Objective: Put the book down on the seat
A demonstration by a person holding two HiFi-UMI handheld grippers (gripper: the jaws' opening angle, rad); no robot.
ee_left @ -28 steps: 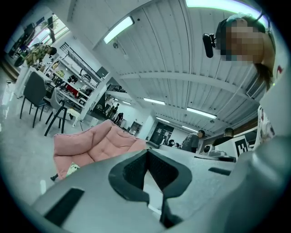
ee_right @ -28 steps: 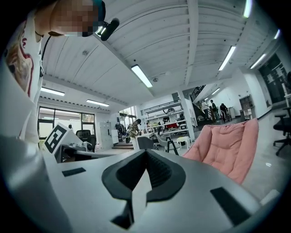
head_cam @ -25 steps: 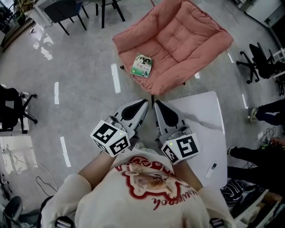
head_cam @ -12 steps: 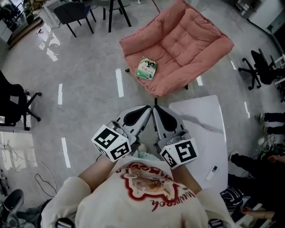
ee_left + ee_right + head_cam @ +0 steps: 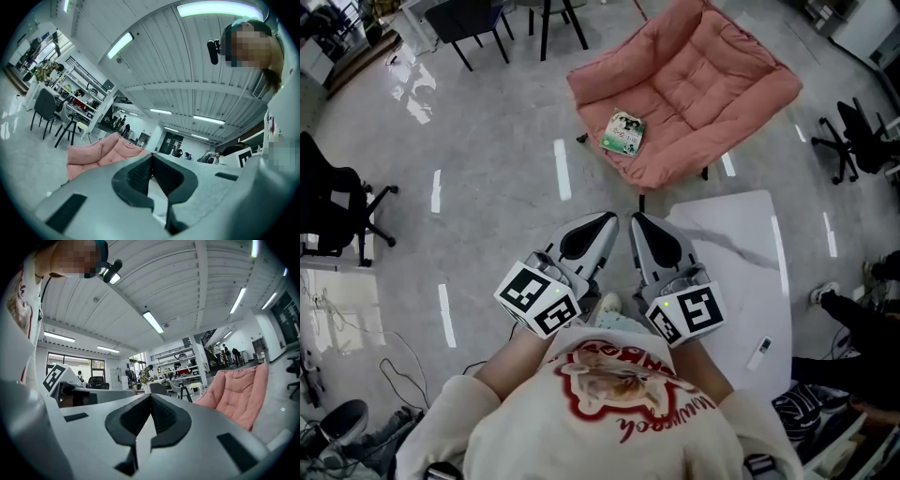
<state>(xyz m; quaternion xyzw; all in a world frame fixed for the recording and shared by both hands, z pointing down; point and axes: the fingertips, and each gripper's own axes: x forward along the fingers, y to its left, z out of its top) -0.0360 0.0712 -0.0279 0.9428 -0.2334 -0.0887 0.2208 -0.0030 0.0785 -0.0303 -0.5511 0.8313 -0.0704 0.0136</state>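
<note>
As the book (image 5: 624, 133) lies on the seat (image 5: 717, 80), the job looks done; my left tool (image 5: 602, 225) and right tool (image 5: 641, 228) are closed, empty.

Pink cushioned seat (image 5: 712, 84) stands on the grey floor (image 5: 487, 216). Book (image 5: 623, 133) lies flat at the seat's front edge. Adjacent white table (image 5: 736, 253) carries one small white device (image 5: 759, 353).

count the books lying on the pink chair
1. The book lies on the cushion of the pink chair, near its left edge in the head view. No other shows; none seems hidden.
</note>
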